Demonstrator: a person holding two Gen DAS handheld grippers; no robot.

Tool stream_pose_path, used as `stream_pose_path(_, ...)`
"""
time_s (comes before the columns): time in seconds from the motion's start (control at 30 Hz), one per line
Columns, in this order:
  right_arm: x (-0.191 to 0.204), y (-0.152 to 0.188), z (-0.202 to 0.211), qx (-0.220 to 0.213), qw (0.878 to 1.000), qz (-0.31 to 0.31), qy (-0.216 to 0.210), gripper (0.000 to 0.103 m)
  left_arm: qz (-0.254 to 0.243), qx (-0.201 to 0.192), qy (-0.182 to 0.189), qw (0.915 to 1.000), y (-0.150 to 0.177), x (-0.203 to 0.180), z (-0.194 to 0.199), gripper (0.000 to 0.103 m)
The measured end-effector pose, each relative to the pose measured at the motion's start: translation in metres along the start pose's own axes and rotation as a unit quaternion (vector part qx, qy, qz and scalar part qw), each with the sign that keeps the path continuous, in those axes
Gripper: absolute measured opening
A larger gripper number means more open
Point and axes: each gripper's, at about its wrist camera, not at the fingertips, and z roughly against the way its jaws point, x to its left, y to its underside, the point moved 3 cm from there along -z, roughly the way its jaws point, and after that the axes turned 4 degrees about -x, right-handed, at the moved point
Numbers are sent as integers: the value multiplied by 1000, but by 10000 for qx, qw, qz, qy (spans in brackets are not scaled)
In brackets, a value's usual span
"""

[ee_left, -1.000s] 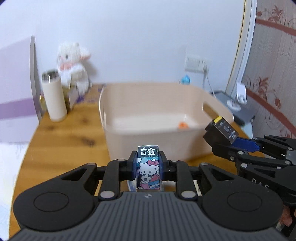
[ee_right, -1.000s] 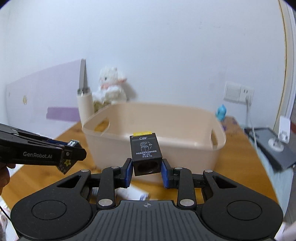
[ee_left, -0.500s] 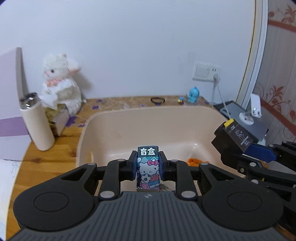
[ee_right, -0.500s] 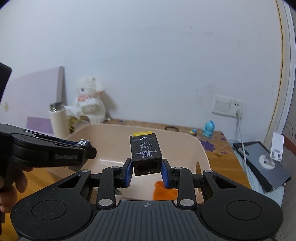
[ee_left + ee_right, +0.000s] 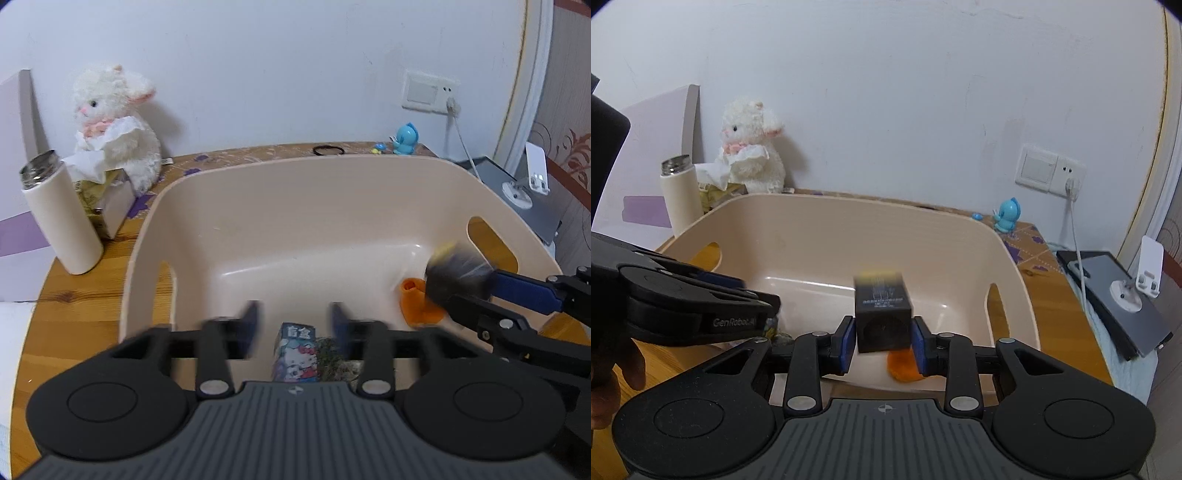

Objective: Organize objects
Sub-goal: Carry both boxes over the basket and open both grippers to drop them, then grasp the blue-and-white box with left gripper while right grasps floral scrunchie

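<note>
Relation: black box (image 5: 882,314), long axis upright, is gripped between right hand-held gripper (image 5: 883,345) fingers above beige bin (image 5: 827,210) | left hand-held gripper (image 5: 293,328) is spread wide, cartoon box (image 5: 295,350) seen unheld below it inside bin

My left wrist camera looks steeply down into the beige tub (image 5: 332,206) from close above; my right wrist camera faces it lower. Both share the tub and the white plush lamb (image 5: 753,147).

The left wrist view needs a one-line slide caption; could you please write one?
Left gripper open above the beige bin, Hello Kitty box between its spread fingers.
</note>
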Motion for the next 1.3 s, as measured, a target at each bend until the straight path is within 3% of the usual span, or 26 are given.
stream_pose_path(0.3, -6, 0, 46, -286, 9996, 35, 61, 63, -5, -286, -175, 9994, 3, 3, 49, 67)
stream_pose_path(0.37, -8, 3, 55, -272, 9996, 47, 55, 65, 19, -302, -174, 9994, 7, 5, 58, 72)
stream_pose_path(0.67, -5, 33, 78, -79, 9999, 150, 17, 72, 3, -458, -196, 9988, 36, 8, 99, 78)
stream_pose_path(0.87, 0, 60, 75, 252, 9995, 177, -50, 73, 29, -201, -85, 9998, 61, 7, 99, 79)
stream_pose_path(1.3, 0, 104, 48, 945, 9952, 120, -201, 75, 131, 638, -35, 9979, 109, 6, 48, 79)
